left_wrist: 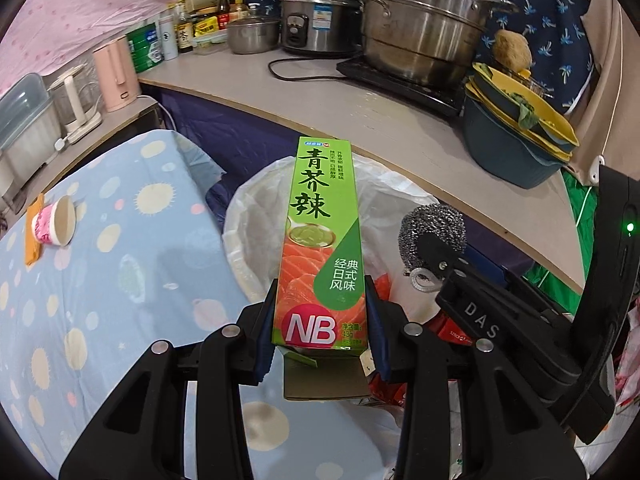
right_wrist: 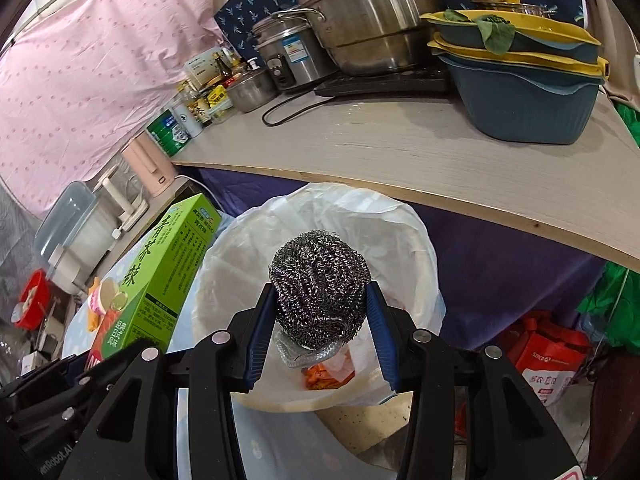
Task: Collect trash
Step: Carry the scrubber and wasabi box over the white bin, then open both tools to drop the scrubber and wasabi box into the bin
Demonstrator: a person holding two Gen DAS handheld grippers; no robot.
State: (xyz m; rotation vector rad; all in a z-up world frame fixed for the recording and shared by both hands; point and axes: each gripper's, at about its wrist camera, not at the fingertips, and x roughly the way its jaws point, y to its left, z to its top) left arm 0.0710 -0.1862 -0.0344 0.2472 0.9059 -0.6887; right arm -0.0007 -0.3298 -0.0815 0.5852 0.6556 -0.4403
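trash here is two held things and a bin. going left to right in the left wrist view: a paper cup (left_wrist: 60, 221) lies on its side near the left edge of the blue spotted tabletop (left_wrist: 120, 280), touching an orange sponge (left_wrist: 34, 236) at its left. the left gripper (left_wrist: 322, 312) is closed on a green carton (left_wrist: 320, 248), its blue pads pressing the carton's lower sides near the bottom flap, which hangs open. the carton stands up and away from the fingers, over the near rim of the white-lined bin (left_wrist: 256, 216), which sits off the tabletop's right edge, under the edge of a pale wooden counter (left_wrist: 360, 96). right of the carton the steel scrubber (left_wrist: 434, 232) shows, held by the other tool, also over the bin liner.

in the right wrist view, left to right: the green carton (right_wrist: 160, 276) tilts at the left, just beside the bin's left rim. the right gripper (right_wrist: 320, 320) is clamped on the steel scrubber (right_wrist: 318, 284), a pad on each side of the wire ball, with a flattened strand hanging beneath it. the scrubber hangs directly over the open bin (right_wrist: 400, 240); orange scraps (right_wrist: 326, 374) lie at the bottom of the liner. on the counter (right_wrist: 400, 148) above stand pots and a blue basin (right_wrist: 520, 108) near its right end.
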